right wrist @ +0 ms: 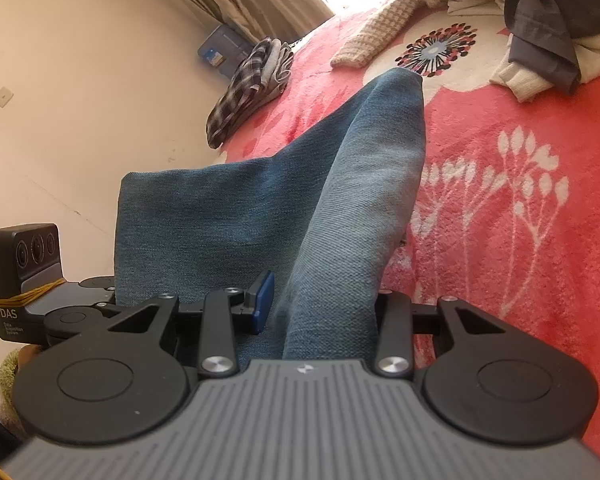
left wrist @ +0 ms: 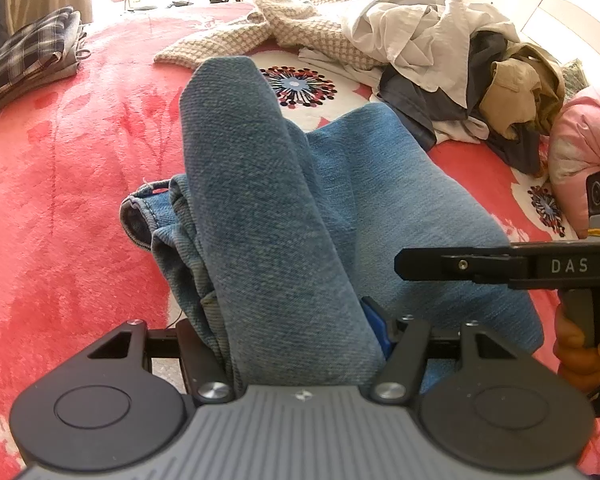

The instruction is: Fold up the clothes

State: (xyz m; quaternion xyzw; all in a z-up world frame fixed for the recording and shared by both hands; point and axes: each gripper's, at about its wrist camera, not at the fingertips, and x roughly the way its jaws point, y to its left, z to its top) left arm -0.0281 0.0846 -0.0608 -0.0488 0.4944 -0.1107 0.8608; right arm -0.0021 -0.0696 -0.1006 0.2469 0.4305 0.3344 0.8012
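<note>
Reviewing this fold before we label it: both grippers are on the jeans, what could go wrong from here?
1. The left gripper clamps a thick bunch of jeans; layers may slip out unevenly.
2. The right gripper sits close beside it, so they may collide.
3. The unfolded pile lies close; the hem could snag it.

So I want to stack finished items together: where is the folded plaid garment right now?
The folded plaid garment lies at the far left edge of the red floral bedspread, near the curtain, opposite the unfolded clothes pile.

i'm looking over my left gripper (left wrist: 296, 344): ribbed grey housing, black round-lobed linkages, silver screws, blue pad. right gripper (right wrist: 320, 312) matches; white "das" lettering, yellow rubber band on its camera block.
</note>
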